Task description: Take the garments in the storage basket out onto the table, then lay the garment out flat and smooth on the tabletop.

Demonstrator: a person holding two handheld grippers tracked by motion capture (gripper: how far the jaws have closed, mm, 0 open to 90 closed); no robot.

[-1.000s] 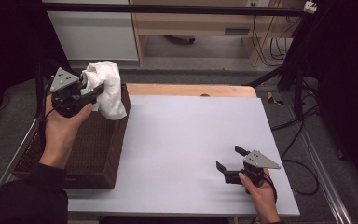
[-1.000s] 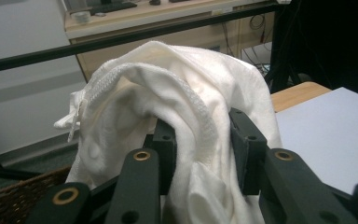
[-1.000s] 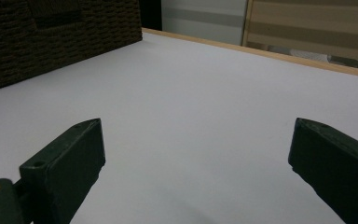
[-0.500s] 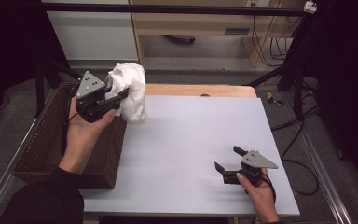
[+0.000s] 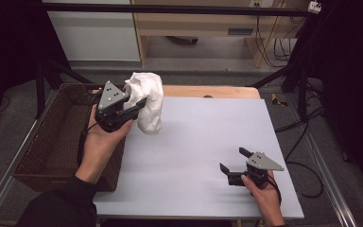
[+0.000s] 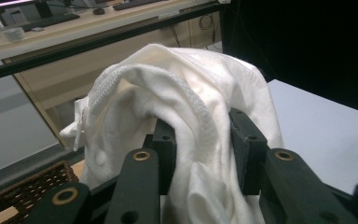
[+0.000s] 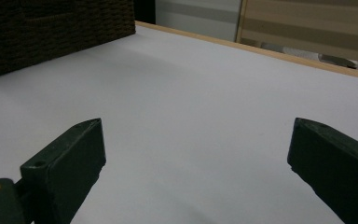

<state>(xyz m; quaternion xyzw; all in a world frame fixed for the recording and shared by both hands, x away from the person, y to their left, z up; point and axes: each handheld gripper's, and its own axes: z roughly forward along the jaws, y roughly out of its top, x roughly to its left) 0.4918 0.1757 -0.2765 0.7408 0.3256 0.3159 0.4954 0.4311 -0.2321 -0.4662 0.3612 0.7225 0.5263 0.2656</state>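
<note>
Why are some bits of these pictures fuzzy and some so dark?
High view: the room's edges are nearly black, and the white table is evenly lit. Left gripper view: the white cloth is sharp and bright, with soft folds of shadow, and the near tongs look blurry. Right gripper view: the right tongs are dark and soft-edged, and the basket sits in shade.

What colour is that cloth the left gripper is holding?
White; the cloth shows best in the left gripper view.
</note>
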